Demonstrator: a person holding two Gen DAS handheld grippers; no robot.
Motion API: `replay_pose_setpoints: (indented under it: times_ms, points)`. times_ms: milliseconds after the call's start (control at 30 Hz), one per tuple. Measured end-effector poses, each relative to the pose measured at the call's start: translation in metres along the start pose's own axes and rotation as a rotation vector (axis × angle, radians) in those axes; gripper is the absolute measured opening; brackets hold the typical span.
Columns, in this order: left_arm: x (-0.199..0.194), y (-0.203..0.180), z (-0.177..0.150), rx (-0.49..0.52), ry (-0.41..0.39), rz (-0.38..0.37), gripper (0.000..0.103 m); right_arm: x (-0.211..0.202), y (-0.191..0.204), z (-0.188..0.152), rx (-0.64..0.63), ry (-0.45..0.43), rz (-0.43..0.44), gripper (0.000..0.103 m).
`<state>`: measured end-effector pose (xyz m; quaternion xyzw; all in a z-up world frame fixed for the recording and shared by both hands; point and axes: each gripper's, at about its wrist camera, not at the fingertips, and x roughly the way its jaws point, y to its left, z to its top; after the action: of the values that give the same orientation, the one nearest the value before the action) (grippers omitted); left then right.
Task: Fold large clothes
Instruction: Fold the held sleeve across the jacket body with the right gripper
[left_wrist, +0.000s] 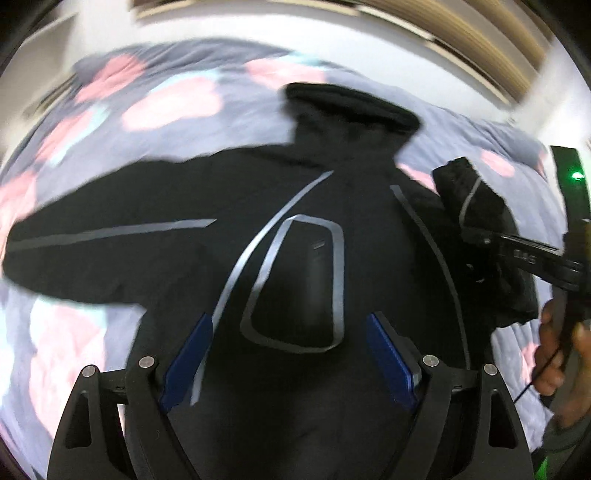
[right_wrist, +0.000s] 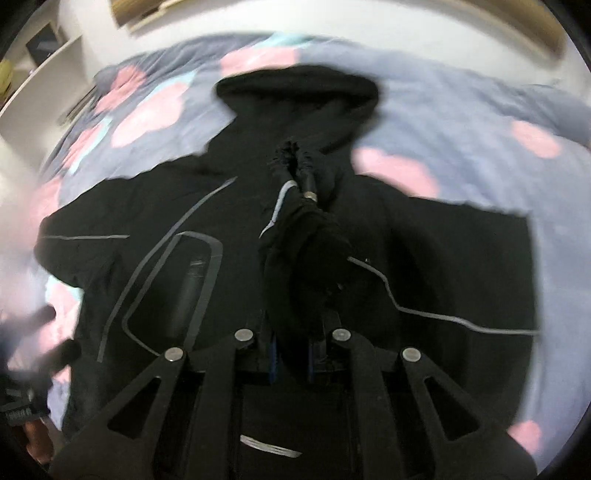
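Over the bed (left_wrist: 155, 155), the left wrist view shows the black jacket (left_wrist: 295, 206) spread flat on the floral quilt, left gripper (left_wrist: 291, 354) hovering with jaws wide apart, holding nothing. From the right wrist view, the right gripper (right_wrist: 295, 354) is clamped on a bunched sleeve (right_wrist: 306, 251), lifted above the chest. My advice: carry it straight across, lay it flat, smooth before releasing.
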<state>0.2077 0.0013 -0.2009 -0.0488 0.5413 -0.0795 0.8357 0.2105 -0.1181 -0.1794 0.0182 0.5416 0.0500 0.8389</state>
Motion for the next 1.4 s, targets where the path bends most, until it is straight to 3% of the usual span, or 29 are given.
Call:
replay_pose_setpoints:
  times_ms: [133, 267, 400, 467, 500, 533, 600, 700, 800, 900, 1000, 1033, 1067, 1100, 1133, 1200, 1300, 1400]
  points:
    - [0.013, 0.039, -0.012, -0.087, 0.046, 0.035, 0.086, 0.031, 0.050, 0.001, -0.048, 0.063, 0.081, 0.014]
    - [0.024, 0.056, -0.010, -0.143, 0.052, 0.059, 0.086, 0.077, 0.077, -0.009, -0.086, 0.170, 0.086, 0.021]
    - [0.035, 0.052, -0.001, -0.131, 0.055, 0.043, 0.086, 0.116, 0.088, -0.020, -0.152, 0.324, 0.068, 0.040]
    - [0.041, 0.046, 0.002, -0.110, 0.061, 0.031, 0.086, 0.098, 0.091, -0.018, -0.192, 0.302, 0.097, 0.043]
    - [0.045, 0.042, 0.004, -0.101, 0.058, 0.025, 0.086, 0.082, 0.090, -0.016, -0.215, 0.270, 0.111, 0.051]
    - [0.048, 0.039, 0.005, -0.100, 0.057, 0.014, 0.086, 0.066, 0.088, -0.014, -0.231, 0.236, 0.114, 0.065]
    - [0.056, 0.033, 0.009, -0.117, 0.063, -0.036, 0.086, 0.033, 0.073, -0.010, -0.228, 0.154, 0.118, 0.077]
    - [0.068, 0.024, 0.018, -0.139, 0.064, -0.133, 0.086, -0.002, 0.036, -0.006, -0.169, 0.079, 0.115, 0.073]
    - [0.084, 0.010, 0.032, -0.119, 0.052, -0.165, 0.086, -0.029, -0.018, -0.008, -0.089, 0.005, -0.007, 0.067]
    - [0.105, -0.003, 0.047, -0.109, 0.080, -0.236, 0.086, -0.035, -0.066, -0.013, 0.000, 0.000, -0.120, 0.067]
    - [0.142, -0.007, 0.054, -0.170, 0.180, -0.472, 0.086, -0.029, -0.100, -0.020, 0.107, 0.047, -0.136, 0.057]
    - [0.154, -0.005, 0.053, -0.199, 0.204, -0.497, 0.085, -0.027, -0.106, -0.023, 0.135, 0.060, -0.128, 0.056]
    - [0.166, -0.004, 0.052, -0.227, 0.225, -0.484, 0.080, -0.026, -0.110, -0.026, 0.161, 0.068, -0.115, 0.055]
    - [0.173, -0.003, 0.052, -0.238, 0.239, -0.476, 0.060, -0.023, -0.117, -0.028, 0.185, 0.074, -0.103, 0.055]
    - [0.179, -0.003, 0.052, -0.240, 0.249, -0.481, 0.053, -0.021, -0.120, -0.030, 0.198, 0.080, -0.098, 0.055]
    - [0.184, -0.004, 0.054, -0.244, 0.262, -0.530, 0.032, -0.018, -0.119, -0.033, 0.197, 0.083, -0.102, 0.055]
    - [0.171, -0.011, 0.062, -0.190, 0.221, -0.519, 0.023, -0.016, -0.112, -0.035, 0.162, 0.083, -0.126, 0.054]
    - [0.138, -0.016, 0.079, -0.137, 0.137, -0.516, 0.022, -0.026, -0.106, -0.028, 0.129, 0.058, -0.148, 0.054]
